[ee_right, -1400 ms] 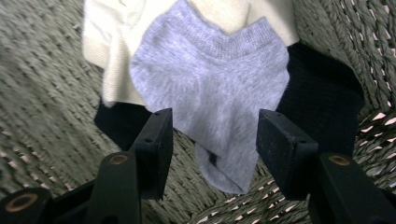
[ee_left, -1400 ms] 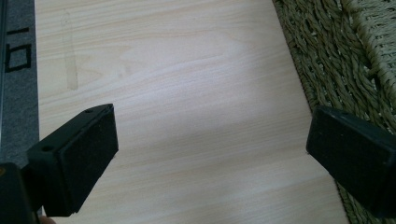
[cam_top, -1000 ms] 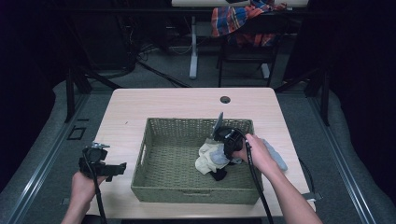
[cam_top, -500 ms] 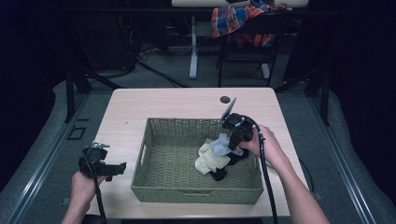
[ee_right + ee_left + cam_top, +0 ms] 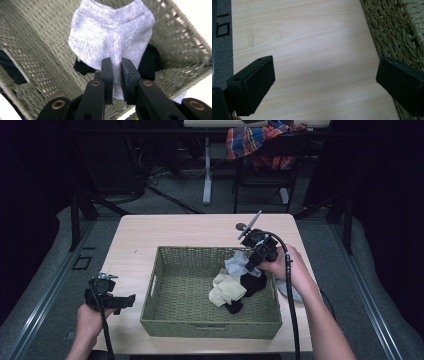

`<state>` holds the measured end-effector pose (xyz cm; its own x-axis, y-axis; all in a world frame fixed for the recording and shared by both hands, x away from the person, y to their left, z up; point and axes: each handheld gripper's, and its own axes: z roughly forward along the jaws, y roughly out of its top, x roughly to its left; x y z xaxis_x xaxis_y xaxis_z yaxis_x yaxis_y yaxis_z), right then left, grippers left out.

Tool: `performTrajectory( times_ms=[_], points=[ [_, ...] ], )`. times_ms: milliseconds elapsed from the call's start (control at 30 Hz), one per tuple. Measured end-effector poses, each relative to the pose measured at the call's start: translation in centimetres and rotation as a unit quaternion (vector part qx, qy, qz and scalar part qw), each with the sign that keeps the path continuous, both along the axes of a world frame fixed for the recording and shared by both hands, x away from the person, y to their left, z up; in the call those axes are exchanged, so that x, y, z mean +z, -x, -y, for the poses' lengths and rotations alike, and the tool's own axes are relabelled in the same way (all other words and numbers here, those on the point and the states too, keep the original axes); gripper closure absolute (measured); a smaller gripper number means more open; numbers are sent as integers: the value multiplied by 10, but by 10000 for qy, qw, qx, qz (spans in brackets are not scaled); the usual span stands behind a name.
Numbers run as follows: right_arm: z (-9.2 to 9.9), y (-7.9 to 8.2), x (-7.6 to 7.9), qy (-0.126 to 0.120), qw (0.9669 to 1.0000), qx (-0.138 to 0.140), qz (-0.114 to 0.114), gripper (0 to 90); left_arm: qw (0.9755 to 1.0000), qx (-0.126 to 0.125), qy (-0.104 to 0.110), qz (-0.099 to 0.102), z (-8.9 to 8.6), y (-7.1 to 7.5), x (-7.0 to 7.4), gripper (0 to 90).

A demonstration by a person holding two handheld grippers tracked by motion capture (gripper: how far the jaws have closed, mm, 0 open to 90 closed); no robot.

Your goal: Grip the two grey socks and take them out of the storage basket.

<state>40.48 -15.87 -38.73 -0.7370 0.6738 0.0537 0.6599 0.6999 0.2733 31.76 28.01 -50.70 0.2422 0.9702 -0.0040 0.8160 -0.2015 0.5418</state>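
A green woven basket [image 5: 165,270] stands on the pale wooden table [image 5: 190,232]. In its right half lie a cream sock [image 5: 227,292] and a black sock [image 5: 252,282]. My right gripper [image 5: 248,265] is shut on a pale grey sock [image 5: 236,265] and holds it above the others by the basket's right side. In the right gripper view the grey sock [image 5: 110,37] hangs pinched between the jaws of that gripper [image 5: 117,66] over the basket wall [image 5: 37,57]. My left gripper [image 5: 127,300] is open over the table's front left corner; its jaws [image 5: 324,80] are wide apart over bare wood, next to the basket [image 5: 392,30].
A small dark round object [image 5: 241,226] sits near the table's far edge. A grey-blue flat item [image 5: 285,290] lies on the table right of the basket, under the right hand. Chairs with a plaid cloth [image 5: 260,140] stand beyond the table.
My right gripper has risen and moved toward the far right of the basket, lifting the grey sock off the pile. The left gripper has stayed where it was.
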Motion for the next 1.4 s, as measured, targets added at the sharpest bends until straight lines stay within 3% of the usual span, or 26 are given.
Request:
performTrajectory(
  times_ms=[167,367,500,600,900,1000,1300,1367,1400],
  points=[
    [-1,1,11,2,9999,149,28,818,10000,-10,7,-14,-2,0,1,23],
    [-4,-1,21,189,9997,149,63,818,10000,-2,16,4,-2,-1,0,24],
    [1,0,33,120,9997,107,166,818,10000,-1,23,16,-2,-1,0,24],
    [14,1,42,101,9997,-23,227,818,10000,-1,25,8,-2,-1,0,24],
    [53,6,48,42,9985,-395,369,818,10000,-5,25,16,-2,-1,0,24],
    [77,8,46,-25,9971,-642,402,818,10000,-7,12,17,-2,-1,0,24],
    [117,11,24,-224,9924,-1140,410,818,10000,-24,-20,6,-1,-2,0,24],
    [124,7,12,21,9907,-1314,361,818,10000,-46,-11,-2,0,-2,0,24],
    [124,7,12,21,9907,-1314,361,818,10000,-41,-9,7,0,-2,0,24]
  ],
)
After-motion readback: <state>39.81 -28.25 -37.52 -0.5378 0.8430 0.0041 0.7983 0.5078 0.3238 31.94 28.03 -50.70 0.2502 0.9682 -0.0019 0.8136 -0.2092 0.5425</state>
